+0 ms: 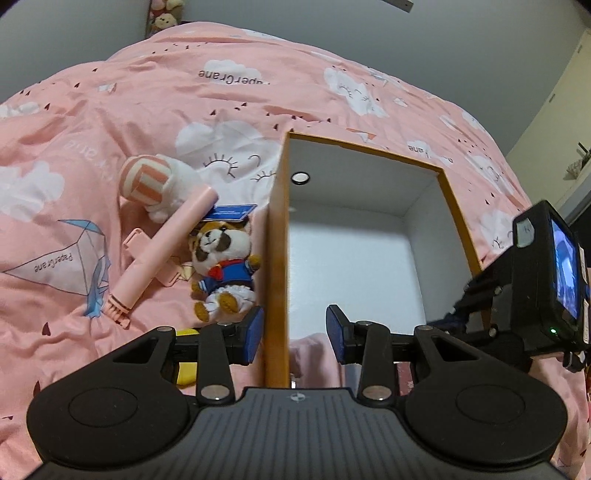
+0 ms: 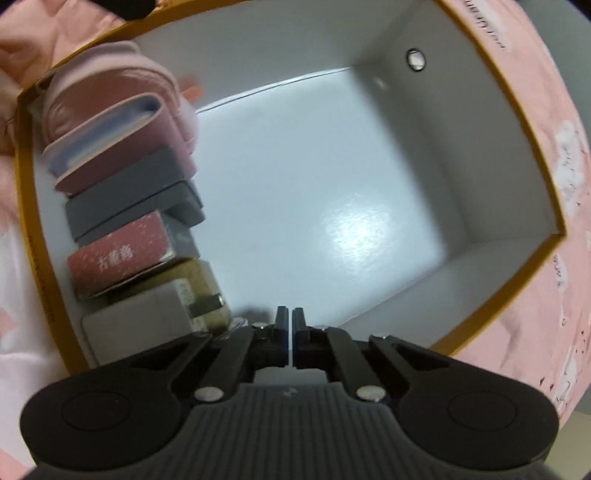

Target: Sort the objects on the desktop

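A soft pink blanket (image 1: 229, 110) with white clouds and tiny paper cranes covers the whole bed, and it has lots of little folds. Behind it is a plain grey wall (image 1: 406, 48), and a few stuffed toys (image 1: 164, 16) peek out far back at the top left. On the left of the blanket lies a fluffy white plush (image 1: 155, 184) with a pink striped ball end. A smooth pink tube-shaped thing (image 1: 162, 251) lies slanted across it. Just beside that sits a small plush raccoon (image 1: 221, 266) in a blue sailor suit, with a blue card (image 1: 232, 212) on its head. Next comes the box (image 1: 277, 229), orange on the outside and shiny white inside, with a round metal dot on one wall. The left gripper (image 1: 295, 328) has its tongs partly open, one on each side of the box's near wall, holding nothing. Part of a yellow thing (image 1: 186, 369) shows under it. The right gripper (image 2: 290, 325) points down into the box with its tongs pressed together and nothing between them. Inside, along the left wall, small things stand in a row: a pink pouch (image 2: 122, 92), a pink folded case (image 2: 110, 147), a grey box (image 2: 136, 192), a red box (image 2: 118, 258), a tan jar (image 2: 195, 284) and a white box (image 2: 136, 328). The rest of the floor is bare.
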Demonstrator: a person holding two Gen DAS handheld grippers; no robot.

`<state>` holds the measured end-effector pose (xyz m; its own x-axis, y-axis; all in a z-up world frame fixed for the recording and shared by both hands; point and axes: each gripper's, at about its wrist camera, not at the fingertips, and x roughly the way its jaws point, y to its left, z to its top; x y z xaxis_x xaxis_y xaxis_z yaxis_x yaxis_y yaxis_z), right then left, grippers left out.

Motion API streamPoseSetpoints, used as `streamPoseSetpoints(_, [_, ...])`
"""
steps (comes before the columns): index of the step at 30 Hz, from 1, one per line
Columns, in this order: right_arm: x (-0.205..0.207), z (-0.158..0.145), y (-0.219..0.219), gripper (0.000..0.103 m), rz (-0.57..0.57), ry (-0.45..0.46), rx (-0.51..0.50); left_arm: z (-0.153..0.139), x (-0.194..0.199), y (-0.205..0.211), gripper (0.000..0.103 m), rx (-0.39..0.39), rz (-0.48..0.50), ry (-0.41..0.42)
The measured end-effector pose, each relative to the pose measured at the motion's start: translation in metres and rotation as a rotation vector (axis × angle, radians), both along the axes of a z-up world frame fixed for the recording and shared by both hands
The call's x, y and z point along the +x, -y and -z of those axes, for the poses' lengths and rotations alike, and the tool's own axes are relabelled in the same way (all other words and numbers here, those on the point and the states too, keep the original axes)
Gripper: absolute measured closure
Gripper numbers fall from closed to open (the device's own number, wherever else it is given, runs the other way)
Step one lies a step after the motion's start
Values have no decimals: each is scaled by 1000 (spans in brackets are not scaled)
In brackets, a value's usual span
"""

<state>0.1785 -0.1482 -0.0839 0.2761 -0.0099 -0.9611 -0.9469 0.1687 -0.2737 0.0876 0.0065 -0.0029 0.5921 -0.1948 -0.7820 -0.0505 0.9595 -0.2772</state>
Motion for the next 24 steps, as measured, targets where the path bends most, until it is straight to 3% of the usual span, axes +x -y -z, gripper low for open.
streamPoseSetpoints(9, [-16,15,6,103,-62,-132,-99,4,1,-12,60,-27,-22,-5])
streamPoseSetpoints(16, [-19,6,11,103,-79,-95,-93,5,0,-16,60,-29,-36,-7])
streamPoseSetpoints(24, [-17,-32,12,99,-74,-15,-14,1,1,-27,60,-11,-65,12])
